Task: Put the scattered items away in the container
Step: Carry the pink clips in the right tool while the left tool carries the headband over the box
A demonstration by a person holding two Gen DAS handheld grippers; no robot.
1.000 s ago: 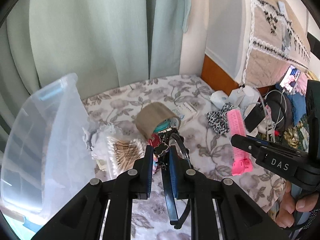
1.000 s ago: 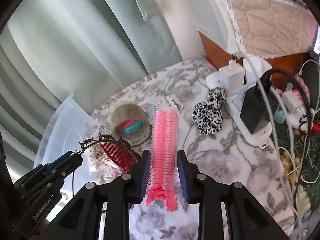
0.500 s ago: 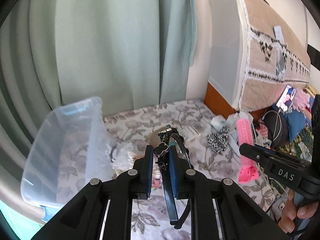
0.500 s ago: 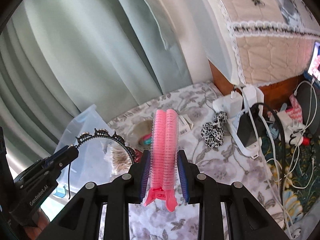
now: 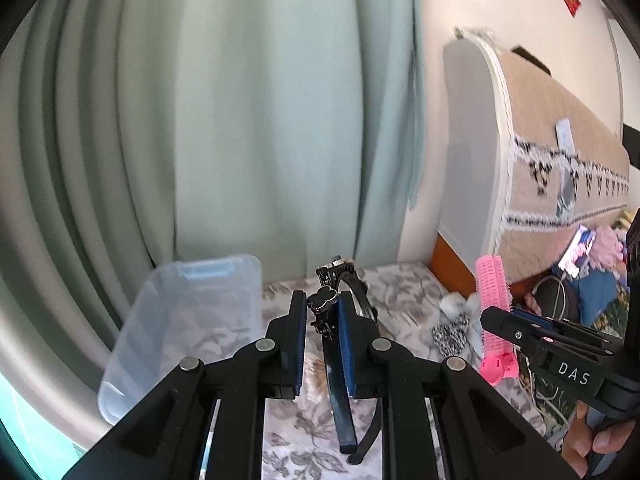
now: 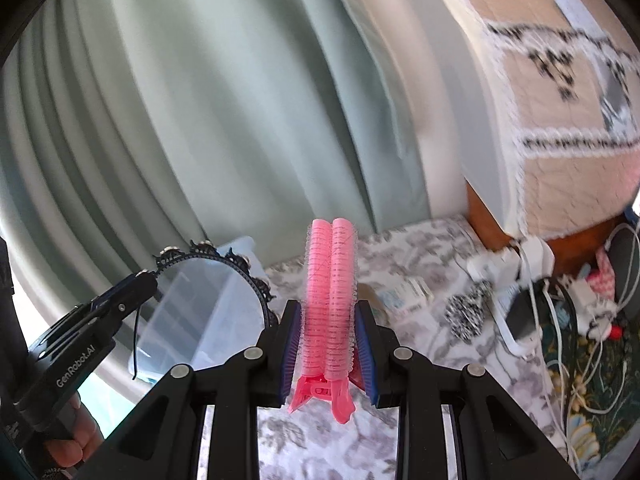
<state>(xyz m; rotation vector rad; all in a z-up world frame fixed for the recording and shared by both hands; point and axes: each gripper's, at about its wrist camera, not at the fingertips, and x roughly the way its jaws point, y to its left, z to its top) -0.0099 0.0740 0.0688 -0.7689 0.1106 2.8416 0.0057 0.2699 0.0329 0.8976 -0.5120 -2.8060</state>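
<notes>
1. While both loads hang in the air, the left hand-held gripper [image 5: 322,322] is clamped on a black headband [image 5: 335,364], and the right hand-held gripper [image 6: 327,346] squeezes a pink roller clip [image 6: 330,300].
2. The clear container [image 5: 180,320] sits tilted on the floral table [image 5: 404,284], left of both.
3. Risk: the springy headband may twist free, or catch the container's rim.

A grey-and-white floral-patterned surface [image 6: 408,248] carries a clear plastic storage container [image 5: 188,320] at its left side. A black-and-white leopard-print scrunchie [image 6: 466,314] and a small white printed box [image 6: 412,292] lie farther right.
</notes>
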